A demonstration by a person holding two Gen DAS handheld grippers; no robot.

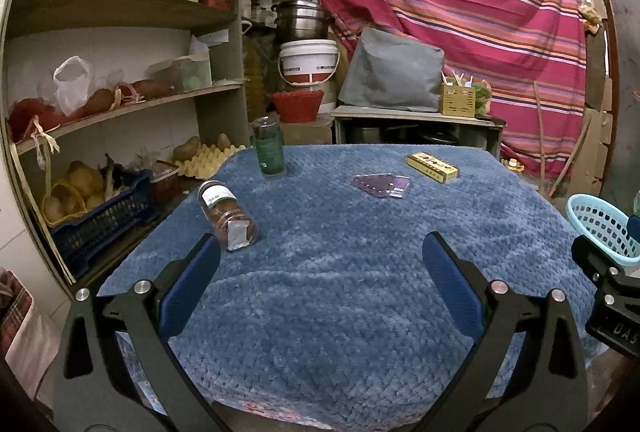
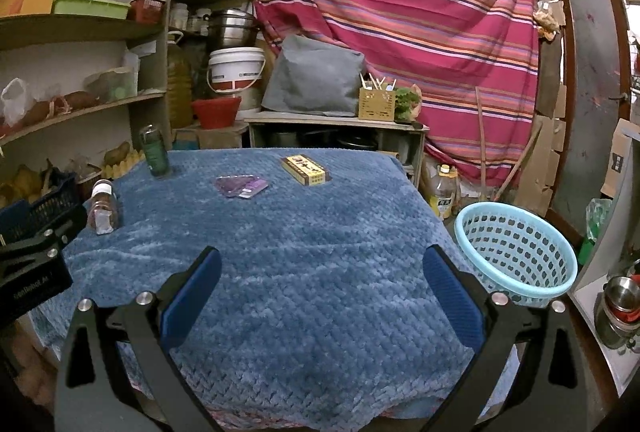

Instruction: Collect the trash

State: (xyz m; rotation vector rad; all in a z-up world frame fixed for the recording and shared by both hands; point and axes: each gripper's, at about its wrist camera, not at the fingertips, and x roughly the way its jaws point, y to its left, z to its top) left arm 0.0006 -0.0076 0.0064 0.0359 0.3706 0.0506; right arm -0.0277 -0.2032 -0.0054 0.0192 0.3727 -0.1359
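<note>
Both grippers, left point(image 1: 320, 260) and right point(image 2: 320, 264), hover with jaws spread wide and empty above a surface draped in a blue blanket point(image 2: 304, 256). On it lie a tipped jar point(image 1: 227, 214), an upright green bottle point(image 1: 271, 148), a purple packet point(image 1: 381, 184) and a yellow box point(image 2: 305, 169), its print too small to read. A pale blue basket point(image 2: 516, 252) stands beside the surface's right edge.

jar point(image 1: 227, 216): clear, brown contents, white label, on its side, near-left of blue blanket | bottle point(image 1: 269, 147): dark green, upright, far-left corner | packet point(image 1: 381, 184): purple, flat, mid-far | box point(image 1: 432, 167): yellow, flat, just beyond packet | basket point(image 2: 516, 252): light-blue, perforated, empty, right of table
</note>
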